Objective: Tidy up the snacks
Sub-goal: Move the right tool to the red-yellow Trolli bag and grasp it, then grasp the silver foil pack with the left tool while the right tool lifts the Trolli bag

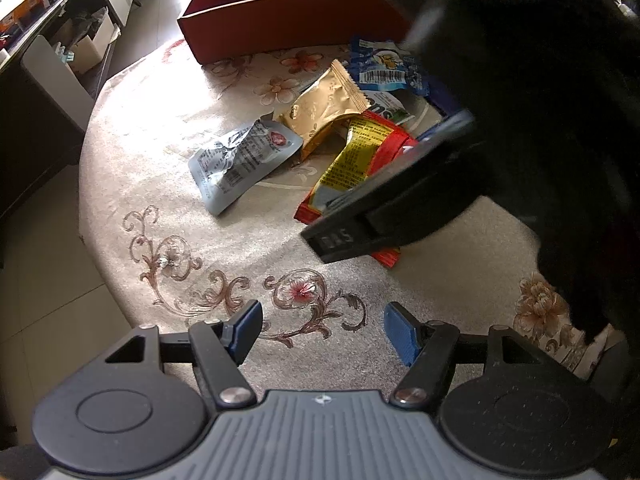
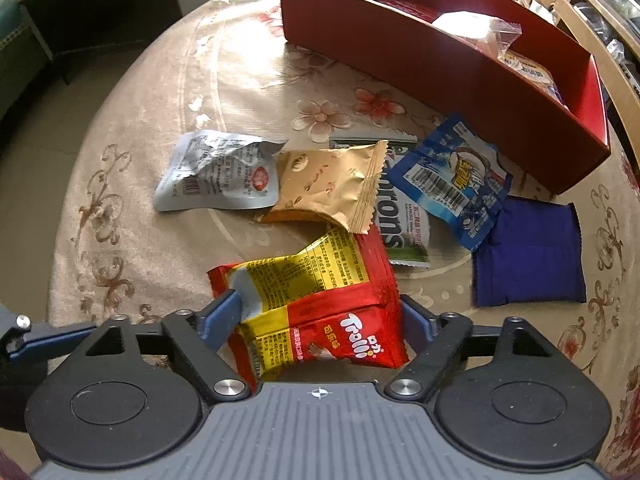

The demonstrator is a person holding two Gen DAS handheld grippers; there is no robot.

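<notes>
Snack packets lie in a heap on a round table with a floral cloth [image 1: 168, 184]. A red and yellow Trolli packet [image 2: 320, 304] sits between the fingers of my right gripper [image 2: 316, 320], whose jaws stand wide around it; it also shows in the left wrist view [image 1: 352, 160]. Behind it lie a gold packet [image 2: 328, 188], a silver packet [image 2: 216, 176], a light blue packet [image 2: 452, 184], a white and green packet [image 2: 400, 228] and a dark blue packet [image 2: 528, 256]. My left gripper [image 1: 320, 328] is open and empty over bare cloth.
A long red box [image 2: 460, 80] stands at the table's far side with a few packets inside; it also shows in the left wrist view [image 1: 288, 20]. The right gripper's black body [image 1: 520, 120] fills the right of the left wrist view. Furniture surrounds the table.
</notes>
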